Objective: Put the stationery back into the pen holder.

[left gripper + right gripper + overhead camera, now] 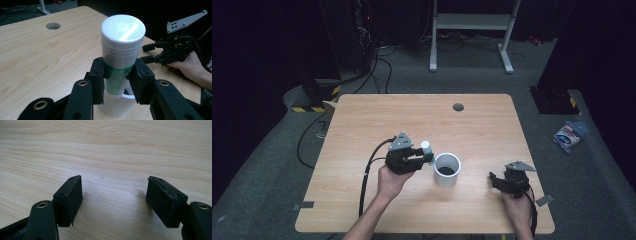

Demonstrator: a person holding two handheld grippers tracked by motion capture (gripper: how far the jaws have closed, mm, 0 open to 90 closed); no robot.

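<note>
We hold the left gripper (pixel 117 75) w/ both pads clamped on a white cylindrical plastic bottle with a green label band and a white ribbed screw cap (pixel 121 47); bottle stands upright, cap end up, pads gripping at the label band below the cap. Bottle's lower end sits directly over, poss. just inside, the mouth of a white cylindrical plastic cup (pixel 117 105); exact depth can't be read from the left gripper view. In the high view the left gripper (pixel 424 159) is just left of the cup (pixel 447 170), bottle (pixel 426 146) at its rim; cup stands upright near the mid-front of the light wooden table (pixel 377 120), dark contents visible inside.

Our right gripper (pixel 493 180) rests near the table's front right edge, well apart from the cup; per the right gripper view (pixel 113 200) its jaws are spread wide, nothing betw. them, bare wood grain below. A round grey cable hole (pixel 458 107) lies at the table's far side.
</note>
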